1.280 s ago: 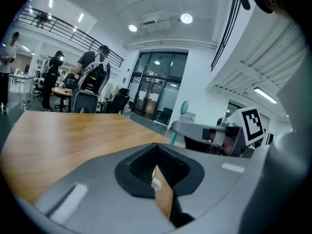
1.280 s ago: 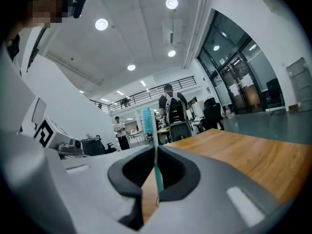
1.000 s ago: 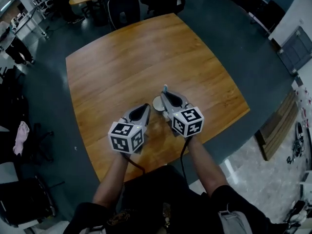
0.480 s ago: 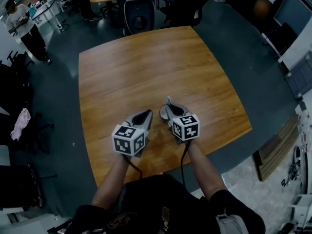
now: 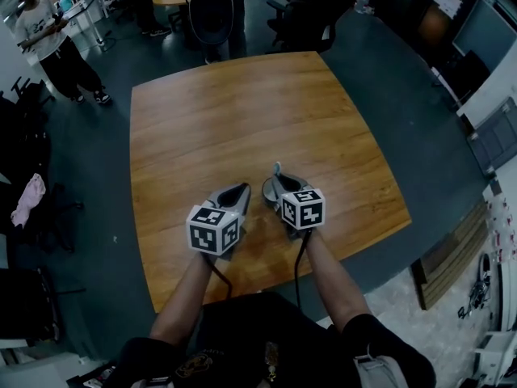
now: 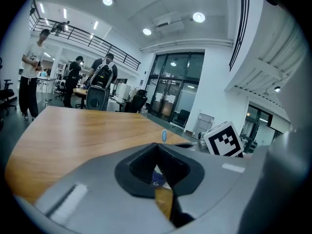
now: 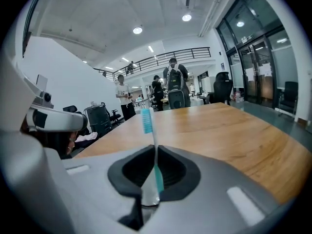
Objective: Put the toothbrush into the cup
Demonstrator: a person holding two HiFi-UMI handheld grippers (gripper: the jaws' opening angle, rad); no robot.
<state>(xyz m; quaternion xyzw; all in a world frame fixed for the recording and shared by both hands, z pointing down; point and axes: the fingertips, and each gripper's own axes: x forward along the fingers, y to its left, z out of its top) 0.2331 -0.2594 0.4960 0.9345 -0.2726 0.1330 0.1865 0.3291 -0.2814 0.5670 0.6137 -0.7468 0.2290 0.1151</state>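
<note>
On the wooden table [image 5: 242, 120] my right gripper [image 5: 279, 180] is shut on a toothbrush [image 5: 276, 169], whose head points away from me. In the right gripper view the toothbrush [image 7: 147, 130] stands up between the jaws: blue bristles, white neck, teal handle. A white cup [image 5: 266, 191] sits between the two gripper tips; only part of its rim shows, against the right gripper's left side. My left gripper [image 5: 241, 191] lies just left of the cup, jaws together. From the left gripper view the toothbrush head [image 6: 163, 136] and the right gripper's marker cube [image 6: 224, 139] show ahead.
Both grippers are near the table's front edge [image 5: 266, 269]. An office chair [image 5: 212, 10] stands at the far edge. A person [image 5: 44, 39] stands on the floor at far left. More people [image 6: 31, 77] and desks are in the background.
The right gripper with the toothbrush has slid a little over the cup, which now shows less. The head view has shifted; the left gripper keeps its place beside the cup.
</note>
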